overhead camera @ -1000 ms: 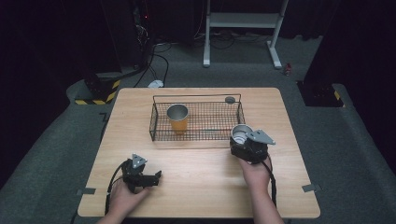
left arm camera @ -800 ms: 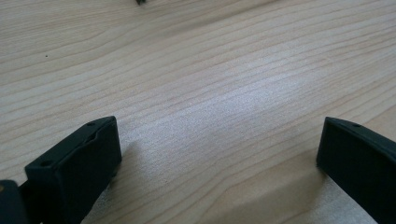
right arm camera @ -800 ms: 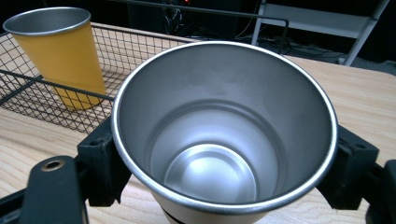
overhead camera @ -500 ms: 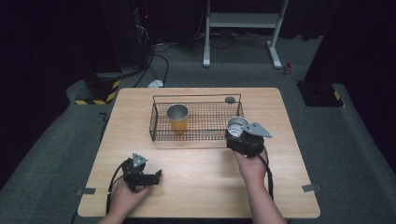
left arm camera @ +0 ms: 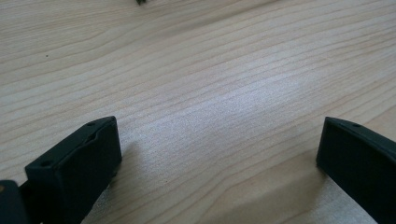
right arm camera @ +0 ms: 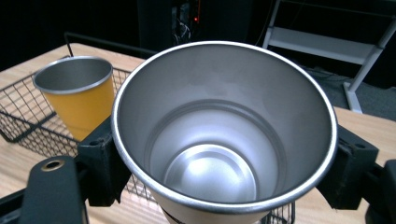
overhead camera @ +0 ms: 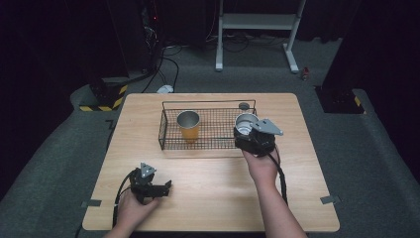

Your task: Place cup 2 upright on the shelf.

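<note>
Gripped between the jaws of the right tool (overhead camera: pixel 250 133), a steel cup (right arm camera: pixel 224 135) is held upright at the wire basket's (overhead camera: pixel 171 141) right end. It is best lowered straight, clear of the yellow cup (overhead camera: pixel 188 125). The left tool (overhead camera: pixel 157 188) rests wide open on the table (overhead camera: pixel 208 193).

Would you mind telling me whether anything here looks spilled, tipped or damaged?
Nothing stands out. The yellow cup stands upright in the wire basket, and the right gripper holds the silver cup upright and empty; no spill on the table.
</note>
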Demonstrator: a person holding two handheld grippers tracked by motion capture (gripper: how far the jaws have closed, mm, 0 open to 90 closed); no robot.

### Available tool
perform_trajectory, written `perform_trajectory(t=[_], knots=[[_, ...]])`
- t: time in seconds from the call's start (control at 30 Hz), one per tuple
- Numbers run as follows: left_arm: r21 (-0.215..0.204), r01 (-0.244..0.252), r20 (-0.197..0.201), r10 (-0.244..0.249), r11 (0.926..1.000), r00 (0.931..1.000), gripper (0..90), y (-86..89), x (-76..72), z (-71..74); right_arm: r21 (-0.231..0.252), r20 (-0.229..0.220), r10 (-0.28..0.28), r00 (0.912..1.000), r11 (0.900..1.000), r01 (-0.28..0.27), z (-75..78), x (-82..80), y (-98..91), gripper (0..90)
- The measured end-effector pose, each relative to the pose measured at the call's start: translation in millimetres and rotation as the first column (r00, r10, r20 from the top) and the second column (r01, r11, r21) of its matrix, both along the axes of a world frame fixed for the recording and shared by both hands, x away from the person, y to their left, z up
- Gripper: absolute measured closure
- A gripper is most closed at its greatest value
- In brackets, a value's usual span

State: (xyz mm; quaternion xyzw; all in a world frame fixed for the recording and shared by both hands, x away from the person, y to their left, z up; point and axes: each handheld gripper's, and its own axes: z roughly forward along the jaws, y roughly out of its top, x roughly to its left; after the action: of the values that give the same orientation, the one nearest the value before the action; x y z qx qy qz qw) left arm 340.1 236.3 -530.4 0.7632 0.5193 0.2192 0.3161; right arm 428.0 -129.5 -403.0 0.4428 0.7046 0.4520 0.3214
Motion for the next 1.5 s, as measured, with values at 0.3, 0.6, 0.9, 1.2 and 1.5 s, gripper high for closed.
perform_trajectory(t=[0.3,0.6,0.9,1.2,1.5], knots=[[0.000,0.000,0.000,0.000,1.0000,1.0000,0.3,0.0,0.0,0.0,0.017,-0.002,-0.014,0.9999,0.9997,0.014,5.1,17.1,4.2,18.6],[0.000,0.000,0.000,0.000,1.0000,1.0000,0.3,0.0,0.0,0.0,0.013,-0.029,-0.035,0.9990,0.9993,0.036,5.2,37.2,8.4,18.6],[0.000,0.000,0.000,0.000,1.0000,1.0000,0.3,0.0,0.0,0.0,0.000,-0.045,-0.045,0.9980,0.9990,0.045,2.6,53.6,17.9,18.6],[0.000,0.000,0.000,0.000,1.0000,1.0000,0.3,0.0,0.0,0.0,-0.003,-0.063,-0.051,0.9967,0.9987,0.051,2.2,68.3,24.0,18.6],[0.000,0.000,0.001,0.000,1.0000,1.0000,0.3,0.0,0.0,-0.1,-0.027,-0.100,-0.065,0.9928,0.9976,0.063,-6.8,77.6,30.1,18.6]])
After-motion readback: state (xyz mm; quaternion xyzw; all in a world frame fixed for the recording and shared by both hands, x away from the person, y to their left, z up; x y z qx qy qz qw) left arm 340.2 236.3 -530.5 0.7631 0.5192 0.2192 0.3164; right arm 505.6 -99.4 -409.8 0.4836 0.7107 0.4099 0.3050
